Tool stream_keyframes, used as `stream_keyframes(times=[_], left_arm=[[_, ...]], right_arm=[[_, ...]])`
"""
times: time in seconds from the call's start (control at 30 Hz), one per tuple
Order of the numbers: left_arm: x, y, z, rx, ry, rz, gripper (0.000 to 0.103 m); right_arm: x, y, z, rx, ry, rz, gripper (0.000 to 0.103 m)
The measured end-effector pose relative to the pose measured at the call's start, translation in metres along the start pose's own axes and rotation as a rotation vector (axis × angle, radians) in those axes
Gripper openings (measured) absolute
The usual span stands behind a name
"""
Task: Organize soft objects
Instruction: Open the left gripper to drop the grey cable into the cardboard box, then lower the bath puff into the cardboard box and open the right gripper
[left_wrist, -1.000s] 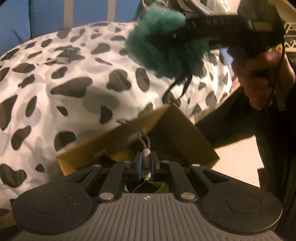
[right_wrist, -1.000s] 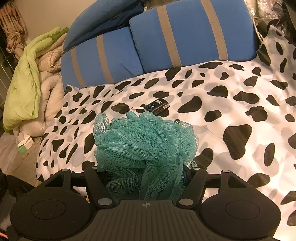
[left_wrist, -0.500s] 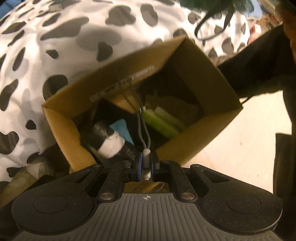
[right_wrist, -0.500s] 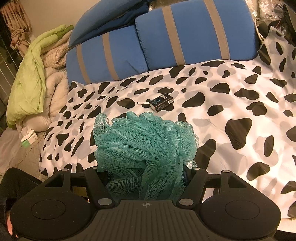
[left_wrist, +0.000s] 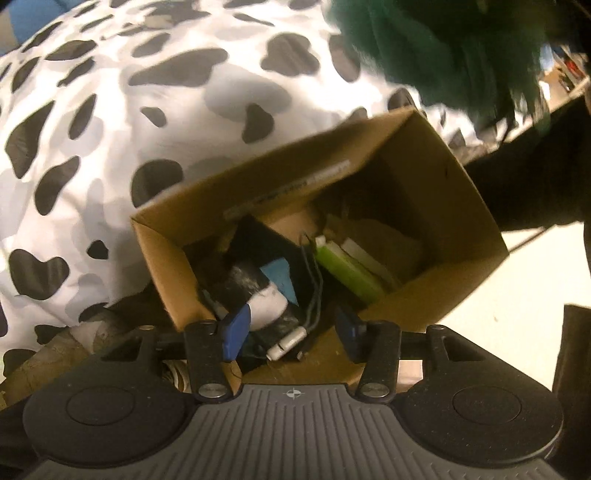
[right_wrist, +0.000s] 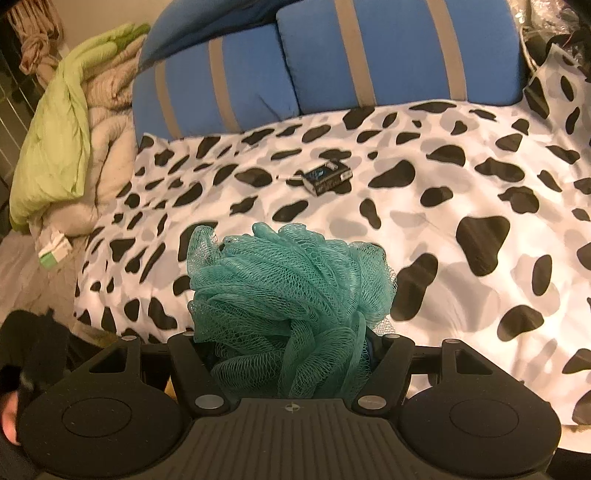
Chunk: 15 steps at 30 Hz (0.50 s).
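My right gripper (right_wrist: 291, 354) is shut on a teal mesh bath sponge (right_wrist: 288, 291) and holds it above the cow-print bed cover (right_wrist: 461, 192). The sponge also shows blurred at the top right of the left wrist view (left_wrist: 443, 48), above the open cardboard box (left_wrist: 436, 291). My left gripper (left_wrist: 291, 332) is open over the near rim of the box. A grey cable with a white plug (left_wrist: 288, 343) lies between the blue finger pads (left_wrist: 236, 332), dropping into the box. The box holds a black-and-white roll (left_wrist: 255, 291), a blue piece and green and white slabs (left_wrist: 347, 269).
The box stands on the floor beside the bed. Blue pillows with grey stripes (right_wrist: 388, 51) line the back of the bed. A small dark pack (right_wrist: 325, 175) lies on the cover. A green and beige quilt (right_wrist: 62, 147) is piled at the left. A pale floor (left_wrist: 535, 273) lies right of the box.
My left gripper has tilted down over the box, opened and let go of the grey cable, which now falls into the box. The right gripper with the sponge has moved over the box.
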<state>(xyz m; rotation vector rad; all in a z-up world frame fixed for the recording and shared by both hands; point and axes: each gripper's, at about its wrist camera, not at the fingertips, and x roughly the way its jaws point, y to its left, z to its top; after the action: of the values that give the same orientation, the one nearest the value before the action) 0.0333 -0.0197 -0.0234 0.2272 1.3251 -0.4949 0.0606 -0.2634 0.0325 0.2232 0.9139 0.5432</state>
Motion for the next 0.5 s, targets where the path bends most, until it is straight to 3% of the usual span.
stream_keyframes(times=[0.5], left_arm=[[-0.026,0.019,0.010,-0.149,-0.178,0.031,0.050]], right_arm=[[0.030,0.006,-0.019,-0.017,0.224,-0.025,0.071]])
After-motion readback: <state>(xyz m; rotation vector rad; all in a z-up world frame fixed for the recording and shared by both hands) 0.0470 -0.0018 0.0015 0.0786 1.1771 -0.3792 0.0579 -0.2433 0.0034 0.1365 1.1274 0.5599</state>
